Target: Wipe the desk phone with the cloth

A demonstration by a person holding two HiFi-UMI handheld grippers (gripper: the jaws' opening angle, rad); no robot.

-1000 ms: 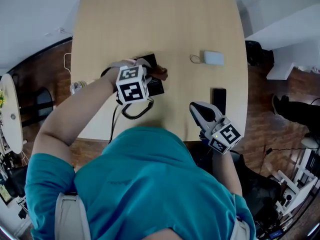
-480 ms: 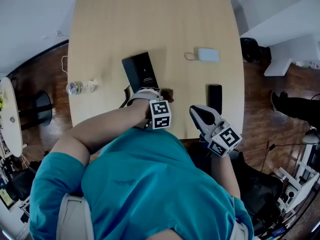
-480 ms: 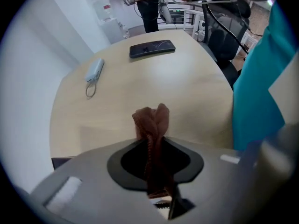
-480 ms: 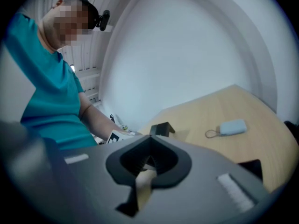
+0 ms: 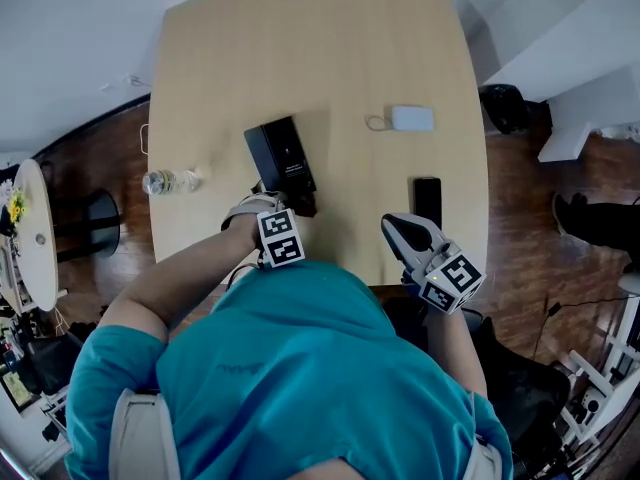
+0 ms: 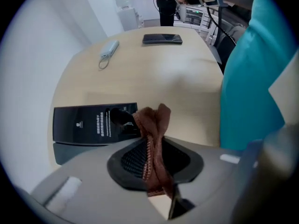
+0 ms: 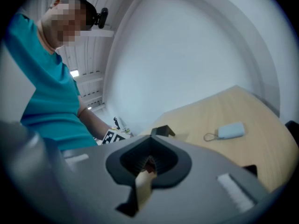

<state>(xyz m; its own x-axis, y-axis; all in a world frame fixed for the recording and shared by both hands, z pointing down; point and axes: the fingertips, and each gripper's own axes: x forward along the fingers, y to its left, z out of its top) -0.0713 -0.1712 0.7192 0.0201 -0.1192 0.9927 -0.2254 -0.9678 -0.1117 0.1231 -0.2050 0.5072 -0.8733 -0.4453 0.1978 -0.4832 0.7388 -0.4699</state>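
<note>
**A:** Left gripper point(image 6: 152, 157) has the brown cloth point(image 6: 152, 125) pinched tight, just beside the desk phone's point(image 5: 280, 153) near end.

**B:** Wiping looks barely begun, with the far part seemingly left to do. Right gripper point(image 5: 400, 230) idles at right, jaws together, empty.

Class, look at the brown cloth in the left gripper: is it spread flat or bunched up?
Bunched up: the cloth stands in crumpled folds, pinched between the left gripper's closed jaws.

A light wooden table point(image 5: 330, 48) carries a black desk phone point(image 5: 281, 153), bottle point(image 5: 170, 181), white case point(image 5: 412, 118) and smartphone point(image 5: 427, 198).
</note>
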